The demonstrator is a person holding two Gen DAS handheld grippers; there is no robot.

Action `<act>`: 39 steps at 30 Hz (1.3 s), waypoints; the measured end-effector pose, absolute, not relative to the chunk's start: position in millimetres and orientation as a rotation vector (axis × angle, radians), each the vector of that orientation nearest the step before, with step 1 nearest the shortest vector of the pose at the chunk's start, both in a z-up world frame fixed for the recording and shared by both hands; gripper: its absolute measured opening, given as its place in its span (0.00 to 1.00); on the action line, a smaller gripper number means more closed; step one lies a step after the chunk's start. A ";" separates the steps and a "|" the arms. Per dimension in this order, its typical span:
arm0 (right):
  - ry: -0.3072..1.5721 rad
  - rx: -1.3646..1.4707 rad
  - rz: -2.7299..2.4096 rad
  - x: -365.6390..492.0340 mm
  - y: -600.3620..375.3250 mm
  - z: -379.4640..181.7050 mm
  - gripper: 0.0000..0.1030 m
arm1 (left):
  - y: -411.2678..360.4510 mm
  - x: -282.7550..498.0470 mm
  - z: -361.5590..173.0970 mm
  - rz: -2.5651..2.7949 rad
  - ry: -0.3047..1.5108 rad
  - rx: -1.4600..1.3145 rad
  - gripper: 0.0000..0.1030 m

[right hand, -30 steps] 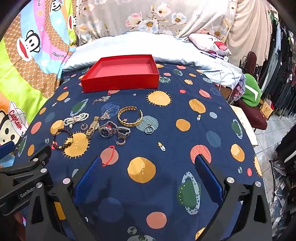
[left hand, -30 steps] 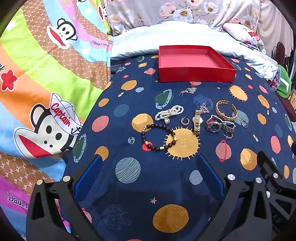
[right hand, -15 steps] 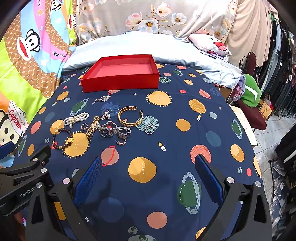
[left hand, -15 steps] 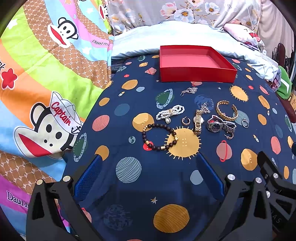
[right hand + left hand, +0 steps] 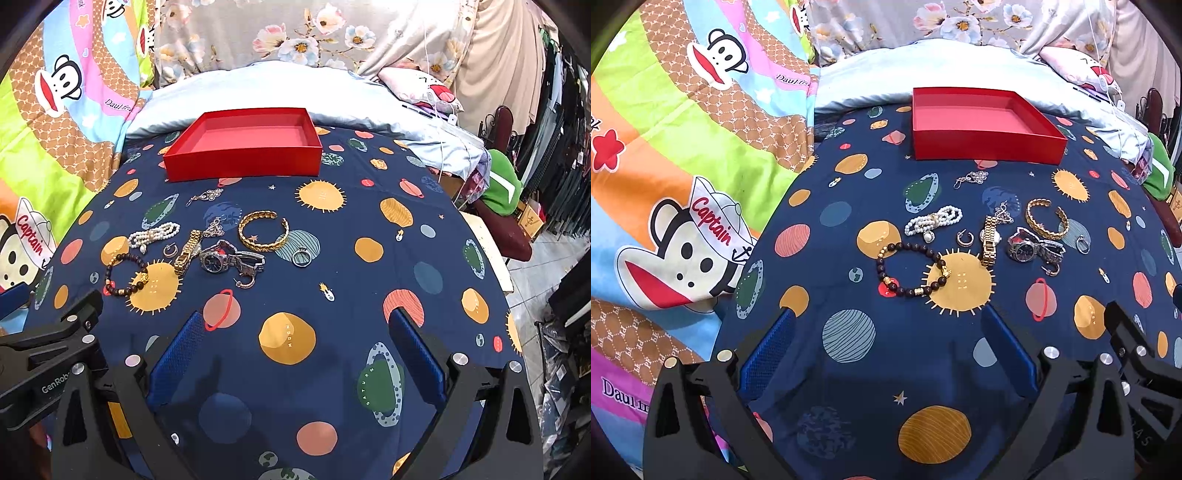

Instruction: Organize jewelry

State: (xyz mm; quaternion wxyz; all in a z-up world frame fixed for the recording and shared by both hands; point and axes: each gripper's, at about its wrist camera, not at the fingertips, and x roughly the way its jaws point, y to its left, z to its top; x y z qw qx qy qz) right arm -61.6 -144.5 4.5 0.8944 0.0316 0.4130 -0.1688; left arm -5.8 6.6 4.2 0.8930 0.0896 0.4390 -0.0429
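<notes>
An empty red tray point(image 5: 986, 151) point(image 5: 242, 162) stands at the far side of the navy planet-print cloth. Jewelry lies in front of it: a dark bead bracelet point(image 5: 910, 269) point(image 5: 125, 275), a pearl bracelet point(image 5: 932, 219) point(image 5: 153, 233), a gold watch point(image 5: 989, 240) point(image 5: 186, 251), a silver watch point(image 5: 1032, 249) point(image 5: 229, 258), a gold cuff point(image 5: 1045, 219) point(image 5: 263, 230), a silver ring point(image 5: 301, 256), hoop earrings and a thin chain point(image 5: 971, 178). My left gripper point(image 5: 886, 332) is open and empty, just short of the bead bracelet. My right gripper point(image 5: 295, 332) is open and empty, right of the pile.
A bright cartoon-monkey quilt point(image 5: 683, 177) lies to the left. A pale blue pillow point(image 5: 266, 92) sits behind the tray. The cloth's right edge point(image 5: 491, 254) drops to a chair and clothes racks. The left gripper's body point(image 5: 48, 354) shows at the right view's lower left.
Both views shift very slightly; the jewelry sits a touch lower and nearer. Nothing was taken hold of or let go.
</notes>
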 end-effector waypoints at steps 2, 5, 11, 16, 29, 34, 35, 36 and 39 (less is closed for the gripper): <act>0.857 0.066 -0.350 -61.6 -144.4 4.6 0.95 | 6.7 -5.8 4.2 -0.090 0.911 0.185 0.94; 0.857 0.067 -0.350 -62.2 -144.9 4.6 0.95 | 7.3 -5.5 4.2 -0.090 0.911 0.185 0.94; 0.858 0.065 -0.350 -61.5 -144.1 4.5 0.95 | 7.6 -5.3 4.2 -0.090 0.911 0.185 0.94; 0.858 0.064 -0.351 -61.4 -144.2 4.5 0.95 | 7.7 -5.4 4.0 -0.091 0.911 0.185 0.94; 0.860 0.064 -0.349 -61.3 -143.8 4.0 0.95 | 10.2 -5.3 2.5 -0.089 0.914 0.187 0.94; 0.862 0.065 -0.349 -60.7 -143.4 3.0 0.95 | 11.0 -4.6 1.8 -0.087 0.917 0.185 0.94; 0.862 0.065 -0.349 -60.3 -143.5 3.1 0.95 | 11.0 -4.6 1.9 -0.088 0.917 0.186 0.94; 0.862 0.065 -0.349 -60.3 -143.5 3.1 0.95 | 11.4 -4.5 1.5 -0.087 0.917 0.186 0.94; 0.864 0.066 -0.349 -60.4 -143.6 1.9 0.95 | 11.5 -4.4 1.4 -0.088 0.920 0.185 0.94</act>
